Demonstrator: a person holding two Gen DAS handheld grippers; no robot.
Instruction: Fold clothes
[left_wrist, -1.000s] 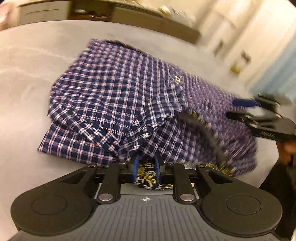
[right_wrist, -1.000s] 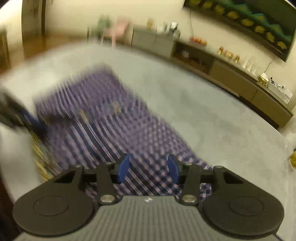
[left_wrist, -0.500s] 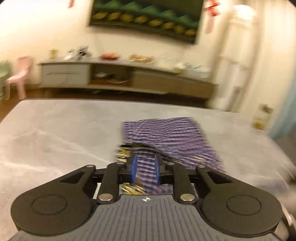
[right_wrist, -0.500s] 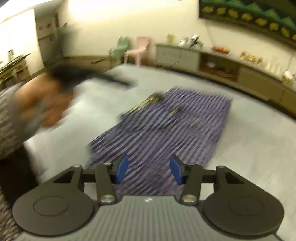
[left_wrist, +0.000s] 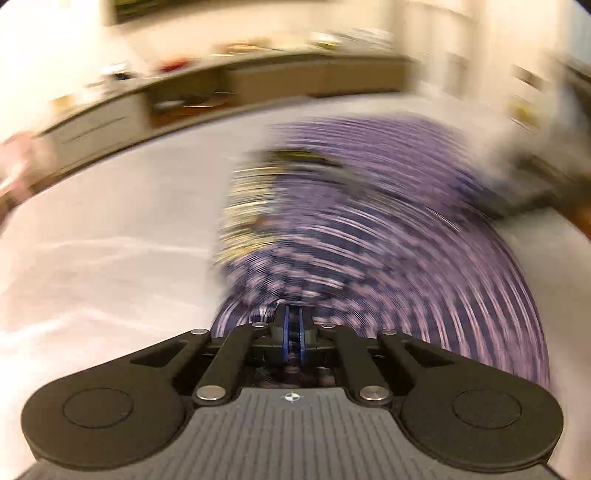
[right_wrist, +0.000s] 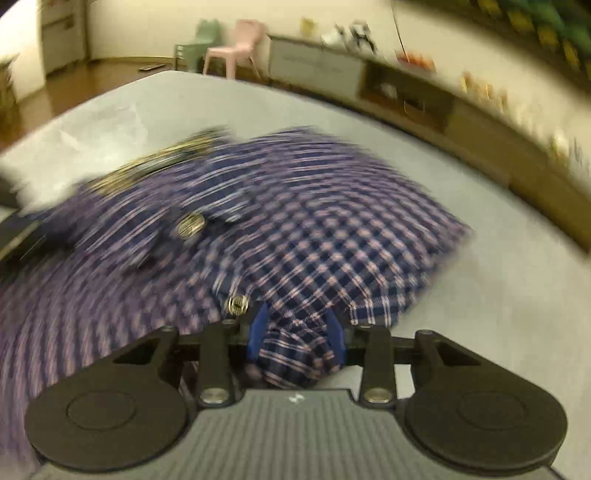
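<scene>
Right, navy-and-pink checked cotton shirt (right_wrist: 317, 236) lies spread on the pale grey surface (right_wrist: 498, 295), gold-patterned lining (left_wrist: 247, 206) showing at one edge. Left hand-held gripper (left_wrist: 292, 325): blue fingers nearly together, pinching a fold of the shirt's near edge. Right hand-held gripper (right_wrist: 295, 332): fingers partly apart, a bunch of the checked fabric sitting between them; can't tell if it's actually clamped. Both views heavily motion-blurred. Low beige sideboard (right_wrist: 406, 96) along the far wall, pink plastic chair (right_wrist: 240, 44) beside it.
</scene>
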